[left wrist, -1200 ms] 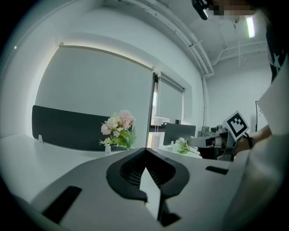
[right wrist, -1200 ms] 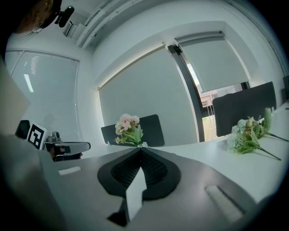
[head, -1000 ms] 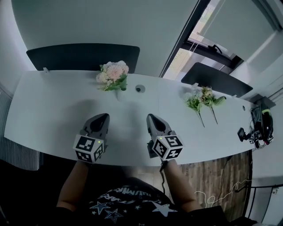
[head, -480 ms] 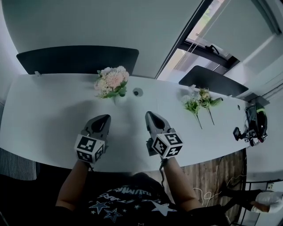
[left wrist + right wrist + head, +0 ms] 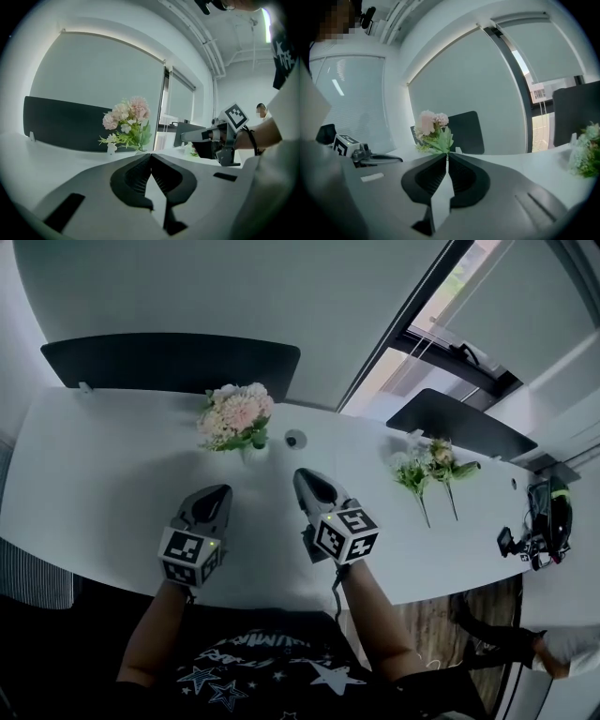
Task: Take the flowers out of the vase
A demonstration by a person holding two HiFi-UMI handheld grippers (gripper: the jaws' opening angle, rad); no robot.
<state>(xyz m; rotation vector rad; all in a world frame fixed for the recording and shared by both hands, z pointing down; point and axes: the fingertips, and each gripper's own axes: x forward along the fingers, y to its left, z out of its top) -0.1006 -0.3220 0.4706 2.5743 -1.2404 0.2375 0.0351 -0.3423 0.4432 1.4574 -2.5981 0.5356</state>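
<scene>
A bouquet of pink and cream flowers (image 5: 236,418) with green leaves stands in a small white vase (image 5: 247,450) at the back middle of the white table (image 5: 103,474). Both grippers hover over the table's near side, short of the vase. My left gripper (image 5: 221,490) is shut and empty, pointing at the bouquet (image 5: 127,124). My right gripper (image 5: 304,474) is also shut and empty, a little right of the vase, with the bouquet (image 5: 432,127) just beyond its tips. Each gripper shows in the other's view: the right gripper (image 5: 187,136) and the left gripper (image 5: 386,158).
Two or three loose flower stems (image 5: 429,471) lie on the table at the right. A round cable hole (image 5: 294,439) sits just right of the vase. Dark divider panels (image 5: 169,360) stand along the far edge. Cables and gear (image 5: 542,526) lie past the right end.
My right gripper has shifted left and a little farther in, toward the bouquet. The left gripper sits almost where it was.
</scene>
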